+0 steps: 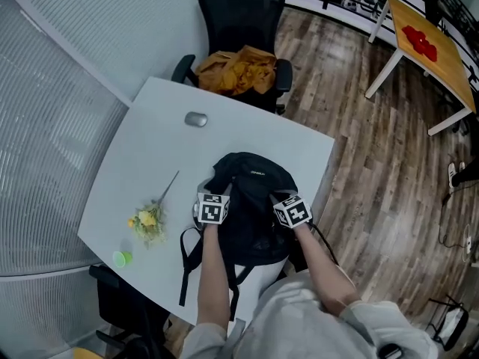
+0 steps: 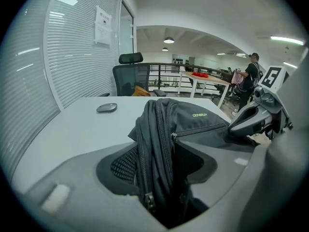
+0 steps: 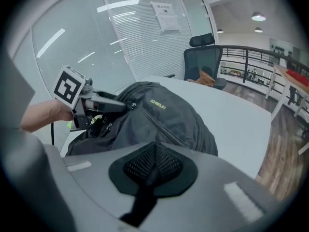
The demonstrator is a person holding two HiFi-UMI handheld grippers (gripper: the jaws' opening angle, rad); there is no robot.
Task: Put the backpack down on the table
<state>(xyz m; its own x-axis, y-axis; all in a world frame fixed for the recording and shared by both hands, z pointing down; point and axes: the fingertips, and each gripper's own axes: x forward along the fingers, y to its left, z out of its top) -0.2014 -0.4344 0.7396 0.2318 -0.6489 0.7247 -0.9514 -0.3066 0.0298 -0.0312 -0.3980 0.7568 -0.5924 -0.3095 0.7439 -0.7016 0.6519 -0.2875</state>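
A black backpack lies on the grey table near its front edge, with its straps hanging over the edge. My left gripper is at the pack's upper left. In the left gripper view a thick upright fold of the backpack fills the gap between its pads. My right gripper is at the pack's upper right. In the right gripper view its pads meet on a thin dark strip of the backpack. Each gripper view shows the other gripper across the pack.
A grey mouse lies behind the pack, with a small flower bunch and a green cap to its left. A black office chair with orange cloth stands beyond the table. A wooden table is far right.
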